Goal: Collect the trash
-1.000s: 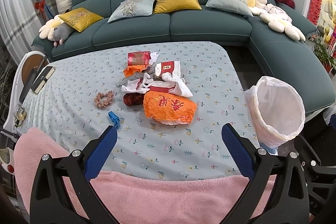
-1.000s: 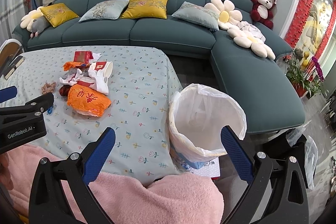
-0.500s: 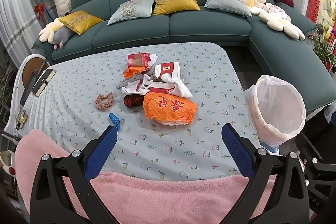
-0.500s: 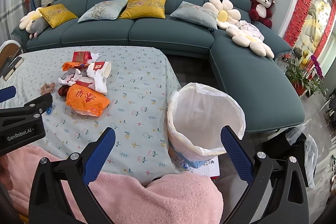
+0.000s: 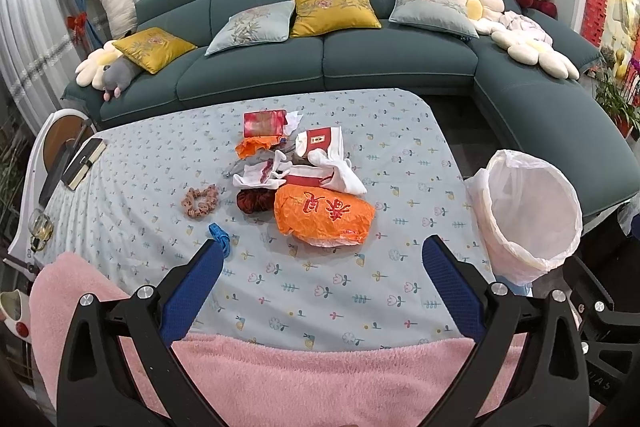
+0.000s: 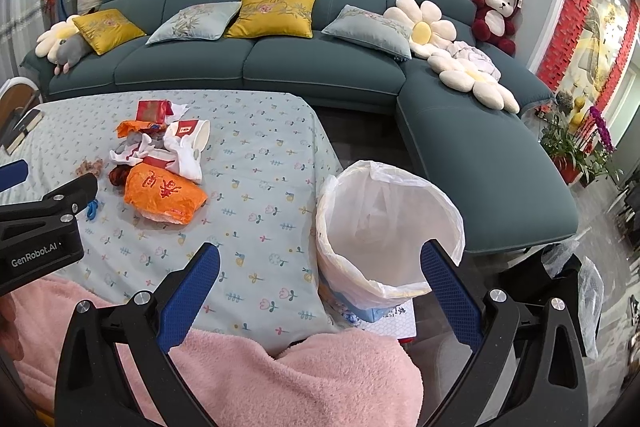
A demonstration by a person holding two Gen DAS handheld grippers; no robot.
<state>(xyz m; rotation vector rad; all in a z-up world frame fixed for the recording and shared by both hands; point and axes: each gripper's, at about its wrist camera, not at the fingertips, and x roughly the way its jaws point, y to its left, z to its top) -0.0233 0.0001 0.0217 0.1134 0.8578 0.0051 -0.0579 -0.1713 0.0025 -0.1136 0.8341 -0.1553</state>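
A pile of trash lies mid-table: an orange plastic bag (image 5: 323, 216) (image 6: 162, 195), white crumpled paper (image 5: 340, 171), a red-and-white paper cup (image 5: 318, 143) (image 6: 188, 133), a red packet (image 5: 265, 123) and orange scraps (image 5: 256, 147). A bin lined with a white bag (image 5: 528, 215) (image 6: 386, 231) stands off the table's right edge. My left gripper (image 5: 320, 267) is open and empty above the near table edge, short of the pile. My right gripper (image 6: 320, 267) is open and empty, near the bin's rim.
Hair scrunchies (image 5: 200, 201) and a blue clip (image 5: 220, 237) lie left of the pile. A book (image 5: 84, 163) sits at the table's far left. A teal sofa (image 5: 320, 67) with cushions stands behind. A pink blanket (image 5: 280, 379) covers the near edge.
Both grippers have tilted up a little, so the table and bin sit lower in view. Nothing was taken hold of; both stay open.
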